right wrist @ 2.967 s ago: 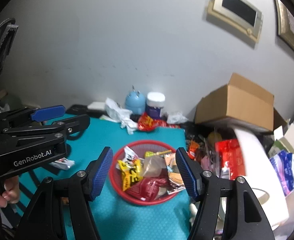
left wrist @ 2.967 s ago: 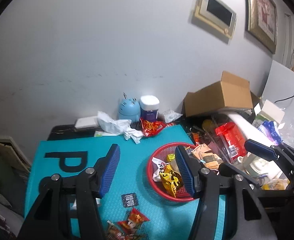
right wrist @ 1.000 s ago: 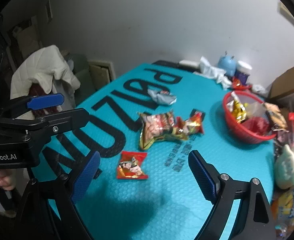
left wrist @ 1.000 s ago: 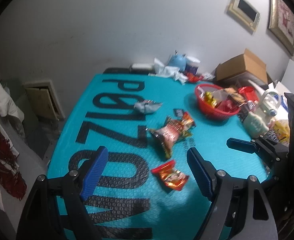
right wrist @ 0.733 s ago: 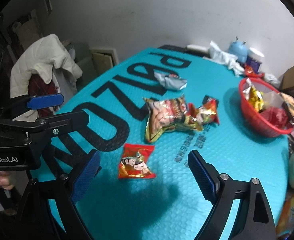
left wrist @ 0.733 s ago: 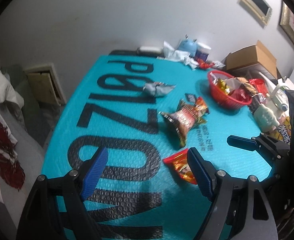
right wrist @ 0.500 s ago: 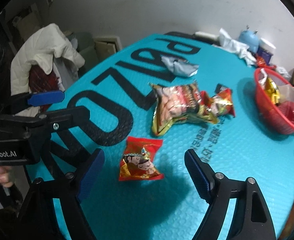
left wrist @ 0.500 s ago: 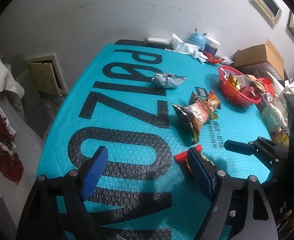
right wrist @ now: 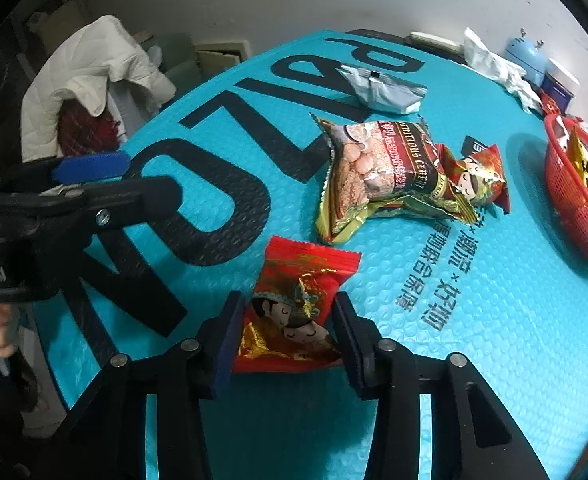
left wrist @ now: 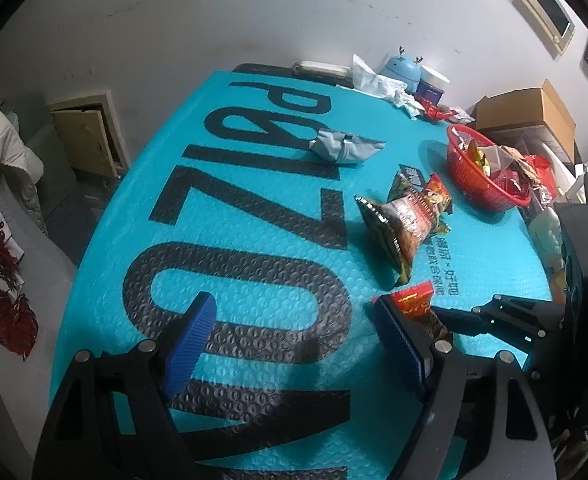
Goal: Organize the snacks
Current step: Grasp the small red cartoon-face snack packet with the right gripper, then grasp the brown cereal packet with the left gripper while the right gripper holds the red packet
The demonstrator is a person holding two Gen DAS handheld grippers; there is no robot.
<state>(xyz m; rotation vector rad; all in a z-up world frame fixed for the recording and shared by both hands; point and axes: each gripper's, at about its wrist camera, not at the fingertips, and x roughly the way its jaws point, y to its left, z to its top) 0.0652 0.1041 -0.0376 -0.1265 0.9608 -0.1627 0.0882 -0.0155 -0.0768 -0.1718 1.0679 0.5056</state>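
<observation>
Right wrist view: the right gripper [right wrist: 285, 322] has just been drawing its jaws together, and the small glossy red snack packet with cartoon faces [right wrist: 294, 304] lies between them on the teal bubble-textured mat with big black letters [right wrist: 474, 360]. Both blue ribbed pads meet the packet's crimped side edges, so the jaws are clamped on it while it lies flat on the mat. Its upper serrated end sticks out past the fingertips.

Just beyond it lies a larger crinkled gold-edged foil bag printed with nuts [right wrist: 378, 176], overlapping a second small red cartoon packet [right wrist: 478, 182]. A folded silver-grey foil pouch [right wrist: 382, 88] sits farther back, apart from them. The round red plastic mesh basket [right wrist: 574, 208], already holding wrappers, stands at the mat's right edge.

From the left wrist view, the left gripper [left wrist: 289, 344] hangs with its jaws wide apart over the black lettering, nothing between them.
</observation>
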